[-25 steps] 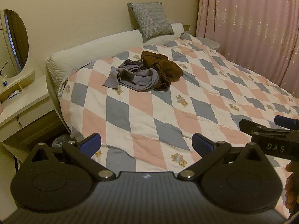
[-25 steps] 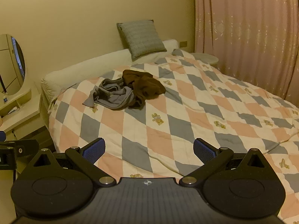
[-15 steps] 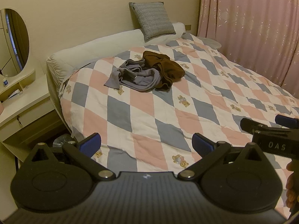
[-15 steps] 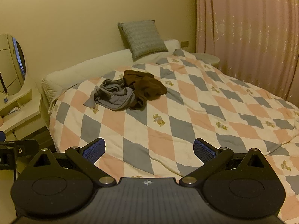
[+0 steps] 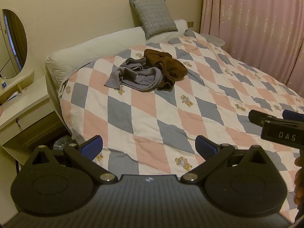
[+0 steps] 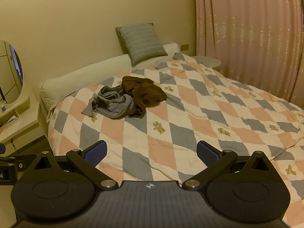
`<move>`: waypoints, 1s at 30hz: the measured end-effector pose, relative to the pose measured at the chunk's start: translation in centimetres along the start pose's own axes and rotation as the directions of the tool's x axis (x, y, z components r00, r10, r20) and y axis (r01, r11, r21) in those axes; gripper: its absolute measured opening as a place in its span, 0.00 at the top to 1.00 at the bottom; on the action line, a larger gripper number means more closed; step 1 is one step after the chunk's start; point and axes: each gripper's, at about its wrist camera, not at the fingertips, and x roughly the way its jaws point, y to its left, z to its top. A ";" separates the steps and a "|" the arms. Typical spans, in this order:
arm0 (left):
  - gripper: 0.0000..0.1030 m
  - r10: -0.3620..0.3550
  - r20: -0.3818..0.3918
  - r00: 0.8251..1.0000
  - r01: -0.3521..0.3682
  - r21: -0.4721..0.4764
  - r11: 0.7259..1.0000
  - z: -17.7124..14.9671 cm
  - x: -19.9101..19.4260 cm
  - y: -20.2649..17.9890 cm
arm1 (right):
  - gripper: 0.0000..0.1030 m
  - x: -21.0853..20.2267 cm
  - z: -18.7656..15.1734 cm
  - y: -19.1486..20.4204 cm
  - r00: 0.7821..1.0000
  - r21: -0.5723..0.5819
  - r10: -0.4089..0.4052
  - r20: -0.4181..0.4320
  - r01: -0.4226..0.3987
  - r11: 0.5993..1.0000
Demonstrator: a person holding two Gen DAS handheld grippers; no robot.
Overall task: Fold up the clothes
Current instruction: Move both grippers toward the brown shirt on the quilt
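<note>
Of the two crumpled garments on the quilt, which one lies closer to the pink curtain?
The brown garment: it lies on the curtain side of the pile, while the grey garment lies on the mirror side.

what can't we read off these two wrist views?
- Garment types: grey garment and brown garment lie crumpled and overlapping, both views.
- Right gripper in left view: cut off by the frame edge.
- Shelf items under the mirror: too small.
- Bed's near edge: hidden behind the left gripper.

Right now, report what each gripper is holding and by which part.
Nothing is held. The left gripper and right gripper are both open and empty; the grey garment and brown garment lie untouched on the bed.
</note>
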 end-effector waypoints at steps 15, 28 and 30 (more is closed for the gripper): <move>0.01 0.010 -0.012 1.000 -0.010 0.033 0.999 2.9 3.4 0.9 | 0.00 3.2 1.6 0.1 1.000 0.040 0.002 -0.014 -0.001 0.999; 0.01 -0.048 -0.047 0.998 0.051 0.083 0.995 8.5 11.9 2.5 | 0.00 9.6 4.9 1.8 0.997 0.050 -0.056 -0.045 0.058 0.997; 0.01 -0.061 -0.059 0.996 0.066 0.094 0.993 9.7 13.7 2.1 | 0.00 11.0 5.5 1.9 0.996 0.062 -0.072 -0.053 0.075 0.995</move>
